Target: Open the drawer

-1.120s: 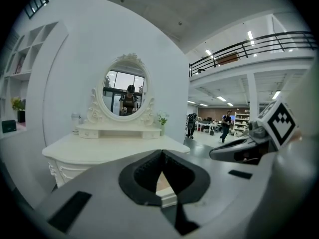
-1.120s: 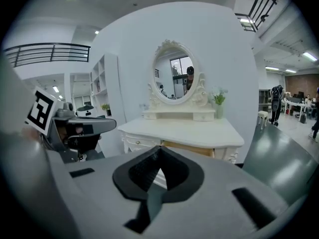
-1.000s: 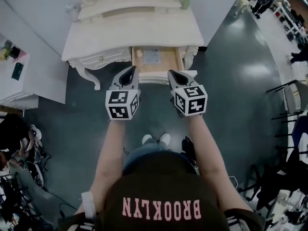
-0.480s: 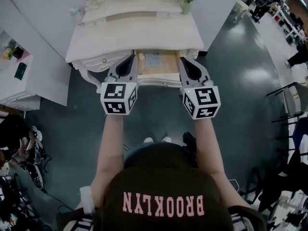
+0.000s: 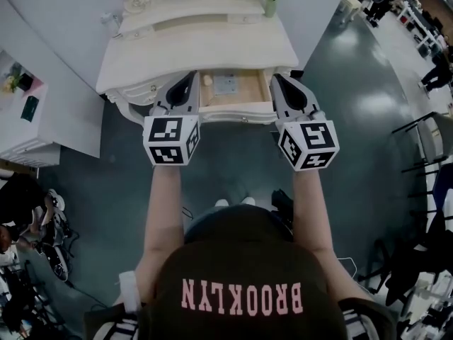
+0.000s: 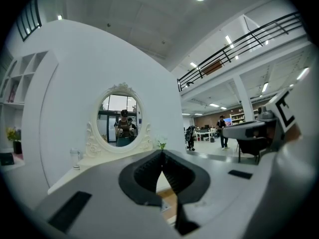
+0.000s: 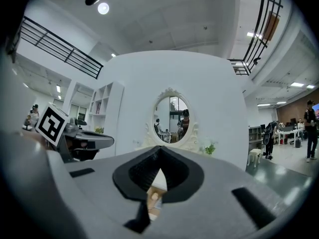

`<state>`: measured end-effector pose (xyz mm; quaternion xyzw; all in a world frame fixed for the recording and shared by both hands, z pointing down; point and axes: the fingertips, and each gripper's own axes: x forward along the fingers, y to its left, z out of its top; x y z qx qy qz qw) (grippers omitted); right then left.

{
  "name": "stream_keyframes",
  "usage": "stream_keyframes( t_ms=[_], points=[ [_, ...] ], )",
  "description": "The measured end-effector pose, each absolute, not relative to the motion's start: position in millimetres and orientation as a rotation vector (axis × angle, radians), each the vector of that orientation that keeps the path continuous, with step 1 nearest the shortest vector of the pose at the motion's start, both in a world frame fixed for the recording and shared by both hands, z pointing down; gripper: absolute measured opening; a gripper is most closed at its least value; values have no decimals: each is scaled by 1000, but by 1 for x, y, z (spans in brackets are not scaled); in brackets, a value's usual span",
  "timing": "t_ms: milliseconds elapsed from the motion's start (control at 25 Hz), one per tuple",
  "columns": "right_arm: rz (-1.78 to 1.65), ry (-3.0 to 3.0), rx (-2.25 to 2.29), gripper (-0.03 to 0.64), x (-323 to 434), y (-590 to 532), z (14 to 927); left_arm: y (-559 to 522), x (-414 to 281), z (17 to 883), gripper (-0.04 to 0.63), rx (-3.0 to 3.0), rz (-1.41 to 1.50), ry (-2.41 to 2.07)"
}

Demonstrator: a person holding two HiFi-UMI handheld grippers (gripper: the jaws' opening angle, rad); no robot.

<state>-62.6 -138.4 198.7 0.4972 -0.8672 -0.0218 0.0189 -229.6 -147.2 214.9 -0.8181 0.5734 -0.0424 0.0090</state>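
Head view: drawer [image 5: 233, 94] stands pulled out at the table's [image 5: 198, 48] front centre. Left gripper [image 5: 188, 78] and right gripper [image 5: 279, 80] flank it, both clenched on nothing, likely held clear because the opening looks done. Count: one drawer, two grippers, two small items inside, kind unclear.
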Motion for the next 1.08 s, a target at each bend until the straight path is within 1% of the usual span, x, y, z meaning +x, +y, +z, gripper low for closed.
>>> stream_keyframes(
  t_ms=[280,1080],
  points=[
    [-87,-2684,1507,-3,-77,-129,204,-139,-233,218,5,-2561,-122,1789],
    [-124,-2629,1518,-3,-66,-125,207,-135,-223,219,5,-2579,-98,1752]
  ],
)
